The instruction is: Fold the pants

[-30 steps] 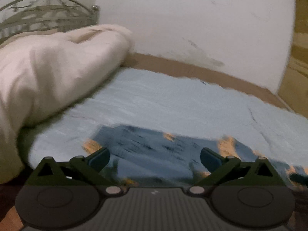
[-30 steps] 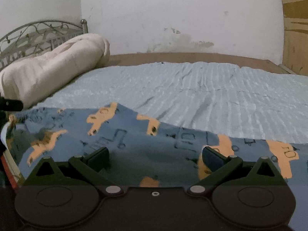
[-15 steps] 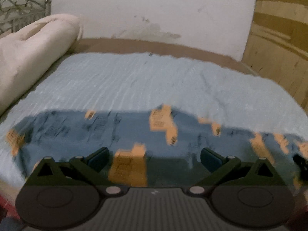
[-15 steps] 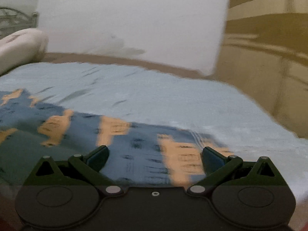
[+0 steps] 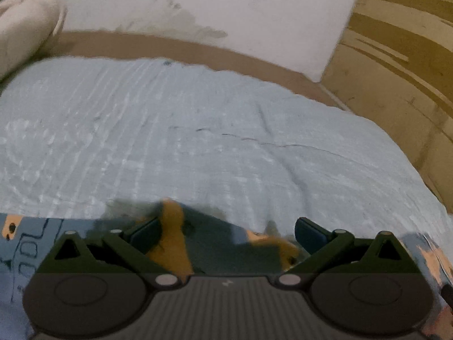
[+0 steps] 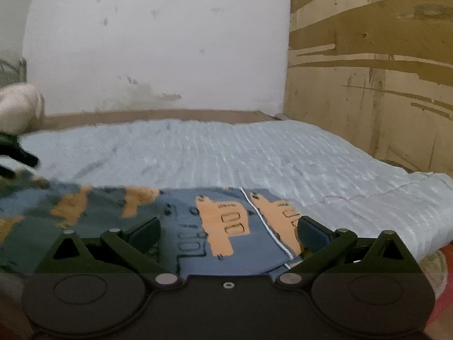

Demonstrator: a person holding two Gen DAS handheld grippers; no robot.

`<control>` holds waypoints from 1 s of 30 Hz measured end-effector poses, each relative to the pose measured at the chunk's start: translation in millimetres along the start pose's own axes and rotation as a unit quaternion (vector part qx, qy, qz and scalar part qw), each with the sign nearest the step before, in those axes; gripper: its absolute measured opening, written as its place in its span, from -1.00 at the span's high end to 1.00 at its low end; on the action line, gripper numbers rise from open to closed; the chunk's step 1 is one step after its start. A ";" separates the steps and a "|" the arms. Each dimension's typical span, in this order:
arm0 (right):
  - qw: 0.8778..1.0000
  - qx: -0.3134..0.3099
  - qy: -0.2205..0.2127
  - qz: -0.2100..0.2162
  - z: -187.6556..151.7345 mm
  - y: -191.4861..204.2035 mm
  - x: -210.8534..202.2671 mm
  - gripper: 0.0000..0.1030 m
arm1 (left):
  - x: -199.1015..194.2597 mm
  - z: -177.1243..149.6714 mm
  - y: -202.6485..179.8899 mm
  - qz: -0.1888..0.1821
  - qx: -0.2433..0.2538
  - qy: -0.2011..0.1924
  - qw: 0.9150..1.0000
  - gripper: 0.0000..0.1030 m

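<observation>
A: Where are the pants (image 6: 198, 226) lying?

B: They are lying along the near edge of the bed, on the pale blue bedspread (image 6: 226, 153). They are blue with orange vehicle shapes printed on them, and in the right wrist view a white line of stitching is running down the cloth near the right finger.

A: What is the right gripper (image 6: 228, 231) doing?

B: It is hanging low over the pants with its jaws standing wide apart. Cloth is showing between the fingers, but neither finger is pressing on it.

A: And the left gripper (image 5: 226, 231)?

B: Its jaws are also standing wide. A bunched, raised part of the pants (image 5: 215, 240) is sitting between them, with an orange fold rising just beside the left finger. The picture is blurring there, so I cannot tell whether the finger is touching it.

A: What is lying farther out?

B: A cream duvet (image 6: 19, 104) is sitting rolled up at the far left of the bed. A stained white wall (image 6: 158, 42) is standing behind the bed, and a scuffed wooden panel (image 6: 373, 70) is closing off the right side.
</observation>
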State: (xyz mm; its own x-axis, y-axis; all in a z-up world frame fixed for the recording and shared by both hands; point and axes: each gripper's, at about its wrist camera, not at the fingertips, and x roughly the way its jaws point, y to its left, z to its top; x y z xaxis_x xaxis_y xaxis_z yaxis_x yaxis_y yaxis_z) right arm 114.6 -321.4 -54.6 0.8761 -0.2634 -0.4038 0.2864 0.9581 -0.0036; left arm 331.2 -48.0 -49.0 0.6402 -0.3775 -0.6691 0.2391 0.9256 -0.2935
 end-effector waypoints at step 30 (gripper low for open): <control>0.940 0.324 0.021 0.104 -16.4 -83.7 -12.5 -0.82 | -36.2 -97.0 -124.9 -0.017 0.187 -0.003 0.982 -0.98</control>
State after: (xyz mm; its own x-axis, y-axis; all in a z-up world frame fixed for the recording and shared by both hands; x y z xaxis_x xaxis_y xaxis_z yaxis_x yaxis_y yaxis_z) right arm 73.3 -396.5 -64.2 0.9270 -0.0611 -0.3701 0.2995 0.7147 0.6321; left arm 207.4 -152.6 -54.4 0.6316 -0.4098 -0.6582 0.5109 0.8585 -0.0443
